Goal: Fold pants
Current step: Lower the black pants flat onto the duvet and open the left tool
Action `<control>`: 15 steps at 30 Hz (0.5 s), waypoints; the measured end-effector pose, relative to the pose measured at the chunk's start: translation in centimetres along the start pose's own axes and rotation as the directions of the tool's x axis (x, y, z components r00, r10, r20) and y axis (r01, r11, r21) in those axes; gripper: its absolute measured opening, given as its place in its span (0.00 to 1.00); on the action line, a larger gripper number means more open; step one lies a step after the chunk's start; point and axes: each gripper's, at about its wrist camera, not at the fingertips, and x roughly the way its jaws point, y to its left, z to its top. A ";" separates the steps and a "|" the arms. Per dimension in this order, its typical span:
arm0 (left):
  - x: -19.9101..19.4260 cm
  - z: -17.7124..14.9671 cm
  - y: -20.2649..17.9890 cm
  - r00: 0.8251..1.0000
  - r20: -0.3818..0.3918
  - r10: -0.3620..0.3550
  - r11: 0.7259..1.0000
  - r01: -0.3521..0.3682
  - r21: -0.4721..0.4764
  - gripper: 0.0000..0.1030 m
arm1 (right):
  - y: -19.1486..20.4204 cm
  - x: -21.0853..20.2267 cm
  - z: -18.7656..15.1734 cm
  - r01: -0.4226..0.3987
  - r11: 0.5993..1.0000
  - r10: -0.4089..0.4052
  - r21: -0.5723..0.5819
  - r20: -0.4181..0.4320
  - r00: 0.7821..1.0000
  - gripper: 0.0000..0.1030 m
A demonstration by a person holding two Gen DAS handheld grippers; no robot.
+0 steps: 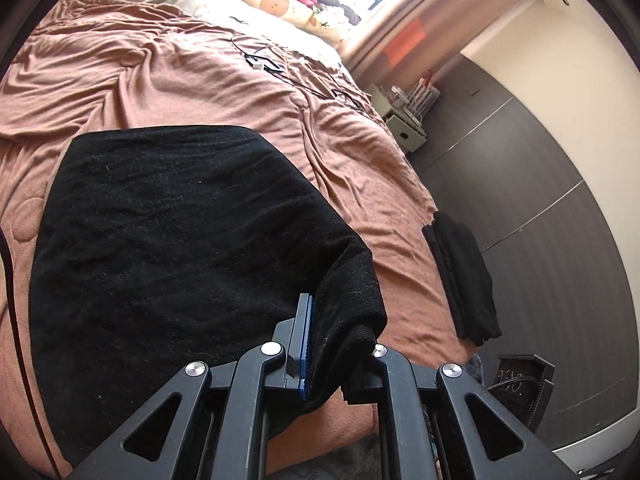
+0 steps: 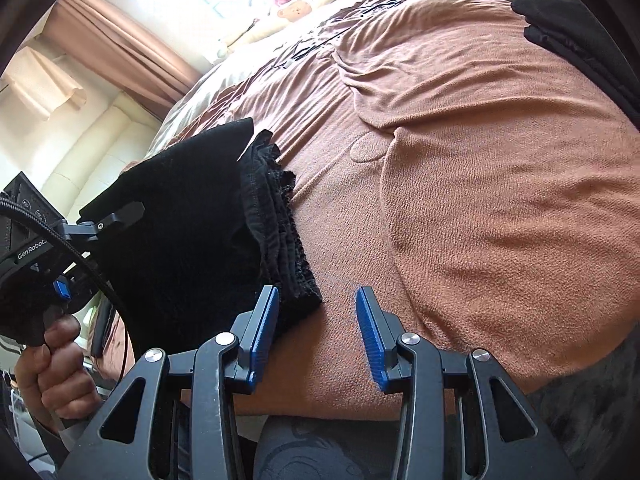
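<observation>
A bed (image 1: pixel 168 72) with a rumpled terracotta cover fills most of both views, running from the lower edge up to the bright window at the top. The black pants (image 1: pixel 172 248), folded into a broad dark slab, lie on the bed in the lower left of the left wrist view; in the right wrist view they sit left of centre, their layered, gathered edges stacked toward the middle of the frame.

A second stack of folded black clothing (image 1: pixel 460 272) rests at the bed's edge, right of centre in the left wrist view, well apart from the pants. Dark wardrobe doors (image 1: pixel 540 208) curve down the right side of that view.

The left gripper (image 1: pixel 332 344) sits at the bottom centre of its view, its fingers clamped on the near right corner of the pants, with fabric bunched between them. The right gripper (image 2: pixel 316 336) sits at the bottom centre of its own view, its blue-padded fingers (image 2: pixel 370 332) apart over bare cover; the left pad is just beside the pants' edge. A thin black cable (image 1: pixel 264 60) lies on the bed at the upper centre.
</observation>
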 end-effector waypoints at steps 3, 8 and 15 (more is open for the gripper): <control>1.1 -0.3 0.0 0.999 -0.038 0.008 1.000 -0.008 0.003 0.16 | -0.3 0.1 0.0 -0.006 1.000 0.006 0.015 -0.004 1.000 0.37; 1.3 -0.4 0.0 0.996 -0.083 -0.011 1.000 0.012 0.006 0.32 | 0.1 -0.3 0.2 -0.036 0.999 0.036 0.019 0.008 0.999 0.37; -1.6 -0.5 0.4 0.998 -0.056 -0.034 0.999 0.034 0.008 0.57 | 0.9 -0.3 0.3 -0.111 0.994 0.111 0.021 0.016 0.994 0.37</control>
